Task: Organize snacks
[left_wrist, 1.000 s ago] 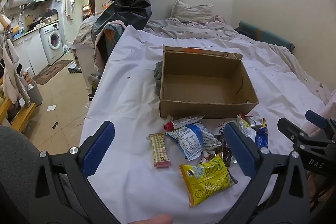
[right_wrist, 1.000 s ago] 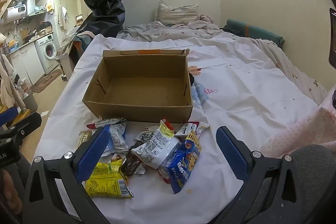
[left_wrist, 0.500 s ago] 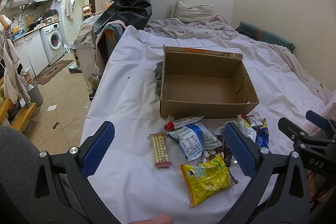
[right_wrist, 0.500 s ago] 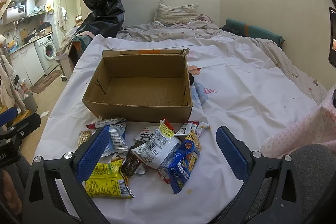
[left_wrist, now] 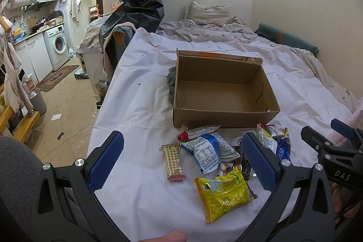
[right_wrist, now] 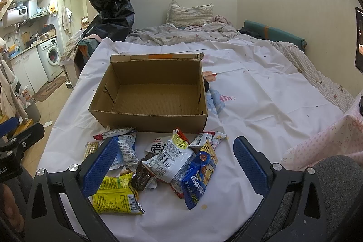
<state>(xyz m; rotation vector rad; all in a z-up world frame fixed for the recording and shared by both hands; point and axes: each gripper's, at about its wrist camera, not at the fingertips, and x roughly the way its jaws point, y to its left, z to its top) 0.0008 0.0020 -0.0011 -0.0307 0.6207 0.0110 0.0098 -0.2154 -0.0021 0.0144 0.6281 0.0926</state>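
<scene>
Hovering above the snack pile, the left gripper [left_wrist: 181, 162] and the right gripper [right_wrist: 174, 165] are both spread wide and hold nothing. Compared with the views a second ago, nothing has shifted — no packet has moved, and neither gripper has closed in. The task therefore appears to be at its very start. The cardboard box [right_wrist: 149, 94] stands empty on the white-covered bed [right_wrist: 261, 94]. All snacks lie just in front of the box: the yellow packet [left_wrist: 224, 192] nearest the cameras, the checked bar [left_wrist: 173, 161] to the box's front left, the blue packet [right_wrist: 199, 176] to its front right — every packet is outside the box.
</scene>
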